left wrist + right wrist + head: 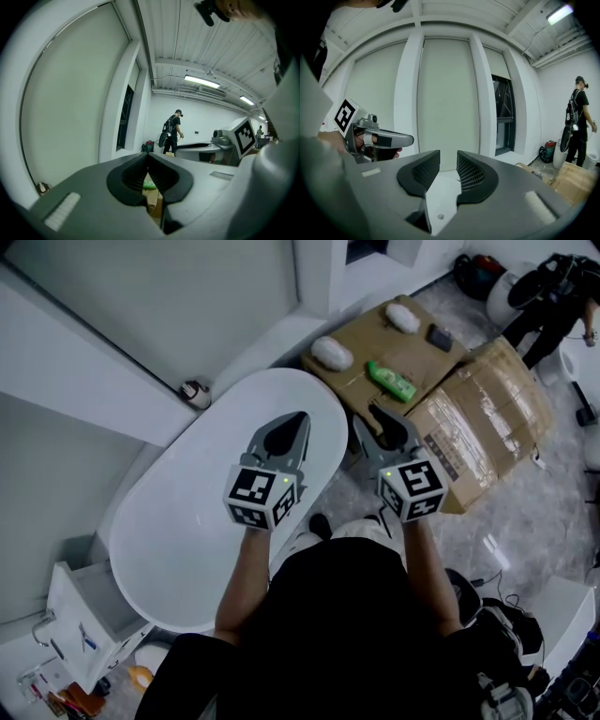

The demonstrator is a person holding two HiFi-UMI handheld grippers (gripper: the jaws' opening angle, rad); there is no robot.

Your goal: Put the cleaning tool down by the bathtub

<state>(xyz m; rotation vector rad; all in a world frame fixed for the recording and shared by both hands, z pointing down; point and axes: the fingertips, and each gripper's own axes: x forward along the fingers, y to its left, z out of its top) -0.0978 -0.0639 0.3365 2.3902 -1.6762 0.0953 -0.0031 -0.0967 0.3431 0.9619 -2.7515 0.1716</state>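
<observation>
The left gripper (148,156) has its jaws closed tip to tip with nothing between them; below the tips, a green bottle (149,185) and a cardboard box (154,202) show through the gap; above and beyond stands a person (172,132); to the right is a marker cube (244,135).

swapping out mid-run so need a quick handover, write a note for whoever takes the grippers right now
Grippers: the left gripper is shut with nothing in it, over the white oval bathtub. The right gripper is open and empty, between the tub and the flattened brown cardboard.
Things: two white oval pads and a green plastic bottle lie on the cardboard beside the tub.
Done: nothing is held, so the cleaning tool looks already set down. It is probably one of the pads, but I cannot tell which.
Left: probably nothing. Check the placement.
</observation>
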